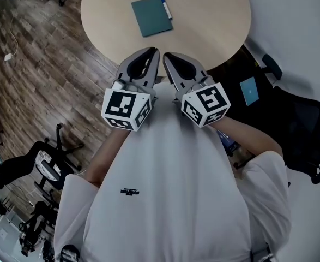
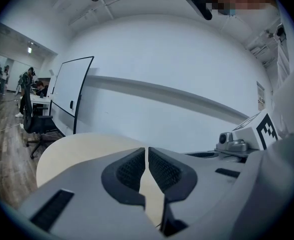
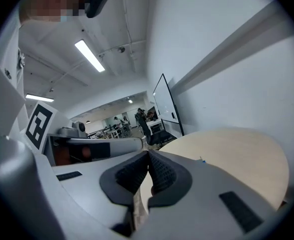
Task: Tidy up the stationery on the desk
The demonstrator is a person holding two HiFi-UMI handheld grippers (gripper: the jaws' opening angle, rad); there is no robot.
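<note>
Both pairs of fingers were pressed together, nothing between them. The left gripper (image 1: 155, 51) and right gripper (image 1: 167, 55) hung side by side at the round table's (image 1: 214, 26) near edge. Farther across lay a teal notebook (image 1: 151, 16), with a pen (image 1: 166, 7) along its right edge.

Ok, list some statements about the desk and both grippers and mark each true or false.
1. A teal notebook lies on the round table. True.
2. A pen lies beside the notebook. True.
3. The left gripper holds the pen. False: its jaws are shut on nothing.
4. The right gripper is wide open. False: it is shut and empty.
5. Both grippers are over the notebook. False: they are at the table's near edge, short of it.
</note>
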